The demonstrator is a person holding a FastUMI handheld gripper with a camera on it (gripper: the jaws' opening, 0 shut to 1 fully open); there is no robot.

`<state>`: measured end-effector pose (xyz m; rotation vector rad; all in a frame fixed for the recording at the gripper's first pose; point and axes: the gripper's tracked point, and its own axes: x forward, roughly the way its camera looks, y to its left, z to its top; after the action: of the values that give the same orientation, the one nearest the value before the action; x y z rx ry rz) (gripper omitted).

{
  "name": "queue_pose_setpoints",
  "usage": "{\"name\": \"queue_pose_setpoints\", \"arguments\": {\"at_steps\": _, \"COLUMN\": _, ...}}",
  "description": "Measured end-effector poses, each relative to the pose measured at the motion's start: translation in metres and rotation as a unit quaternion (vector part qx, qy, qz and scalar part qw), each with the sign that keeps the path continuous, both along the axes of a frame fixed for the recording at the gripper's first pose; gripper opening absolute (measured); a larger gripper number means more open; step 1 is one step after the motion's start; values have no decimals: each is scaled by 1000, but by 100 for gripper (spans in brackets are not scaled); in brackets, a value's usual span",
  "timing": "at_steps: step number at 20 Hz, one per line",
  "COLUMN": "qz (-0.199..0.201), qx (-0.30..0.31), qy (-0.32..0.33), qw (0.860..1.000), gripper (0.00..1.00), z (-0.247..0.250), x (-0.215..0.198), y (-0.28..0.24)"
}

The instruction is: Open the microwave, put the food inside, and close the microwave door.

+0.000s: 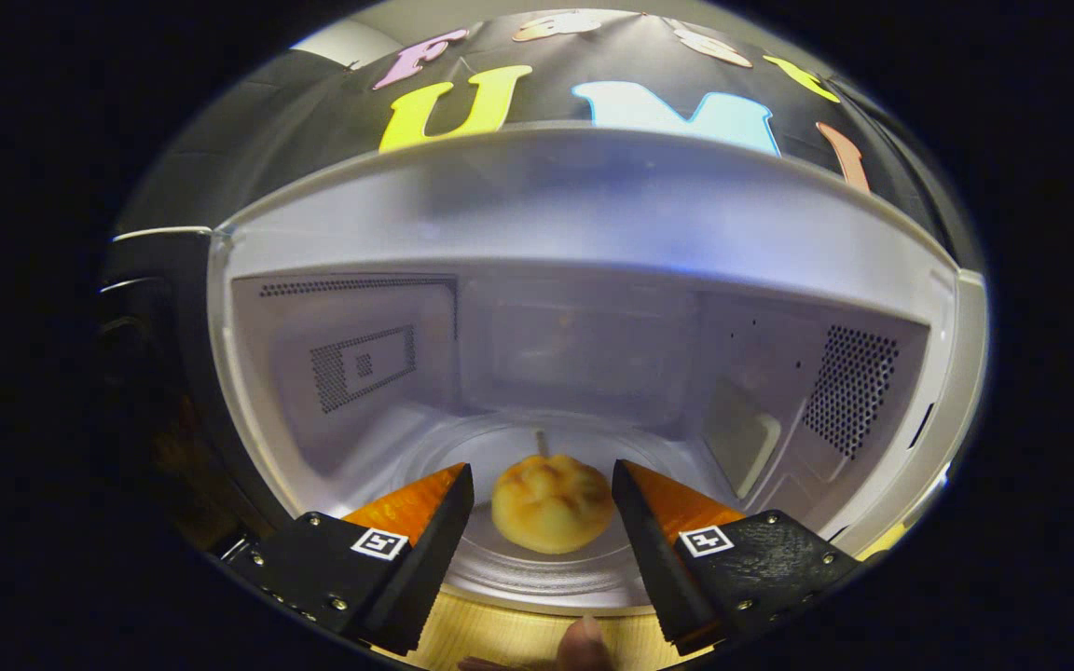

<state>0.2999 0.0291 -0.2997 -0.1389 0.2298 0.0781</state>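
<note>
Microwave (593, 214) stood open; bun (551, 503) lay inside on turntable (537, 578). Gripper (542, 503) spread wide, holding nothing. Door closing remained.

Recording booth: cloth wall (313, 102) behind a microwave (584, 205).

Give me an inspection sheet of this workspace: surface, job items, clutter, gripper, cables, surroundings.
Surface: wooden tabletop below the microwave's front edge.
Job's things: microwave stands open; bun lies on the glass turntable inside.
Clutter: nothing seen.
Grippers: gripper open, fingers either side of the bun with gaps, not pressing it; a fingertip shows beneath.
Cables: nothing seen.
Surroundings: black cloth booth wall behind; dark microwave door swung out beside the cavity.
</note>
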Motion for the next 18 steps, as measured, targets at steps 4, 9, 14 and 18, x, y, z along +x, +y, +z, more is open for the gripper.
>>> {"name": "queue_pose_setpoints", "arguments": {"at_steps": 4, "qz": 39, "qx": 4, "qy": -7, "qw": 999, "gripper": 91, "z": 20, "x": -41, "y": 19}}
{"name": "queue_pose_setpoints", "arguments": {"at_steps": 9, "qz": 95, "qx": 6, "qy": -22, "qw": 995, "gripper": 91, "z": 51, "x": -112, "y": 41}}
{"name": "queue_pose_setpoints", "arguments": {"at_steps": 14, "qz": 163, "qx": 45, "qy": -35, "qw": 985, "gripper": 91, "z": 87, "x": -204, "y": 71}}
{"name": "queue_pose_setpoints", "arguments": {"at_steps": 18, "qz": 225, "qx": 68, "qy": -53, "qw": 971, "gripper": 91, "z": 119, "x": -278, "y": 97}}
